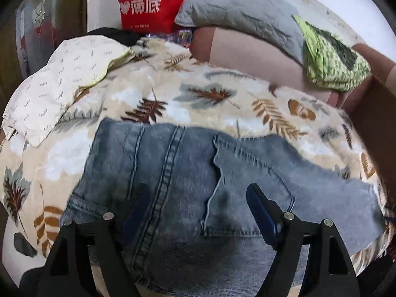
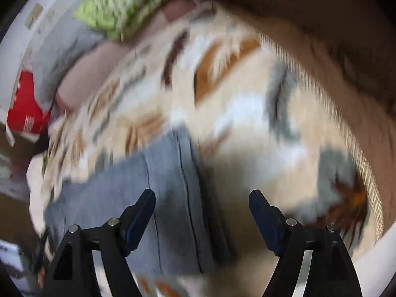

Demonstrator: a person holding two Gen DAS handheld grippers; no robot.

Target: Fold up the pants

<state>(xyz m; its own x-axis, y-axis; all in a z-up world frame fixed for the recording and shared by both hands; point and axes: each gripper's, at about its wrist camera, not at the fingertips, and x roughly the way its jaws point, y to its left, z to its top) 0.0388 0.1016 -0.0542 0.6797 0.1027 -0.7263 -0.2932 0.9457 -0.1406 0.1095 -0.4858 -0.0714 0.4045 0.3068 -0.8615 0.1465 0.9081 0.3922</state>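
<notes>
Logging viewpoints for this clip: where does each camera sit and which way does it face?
Left wrist: on the left tongs, looking down over jeans on a leaf-print blanket; one finger shows clearly.
Right wrist: on the right tongs, blurred, above the jeans edge; both fingers apart.
Shared: jeans, blanket, green pouch.

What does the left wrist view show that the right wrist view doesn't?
Left wrist only: the jeans' back pocket and seams in sharp detail, a white patterned cloth, and the left tool over the denim, its left finger hidden.

Right wrist only: the blanket's fringed edge, and the right tool open with nothing between its fingers.

Both: the jeans, leaf-print blanket, red bag, green cloth.
</notes>
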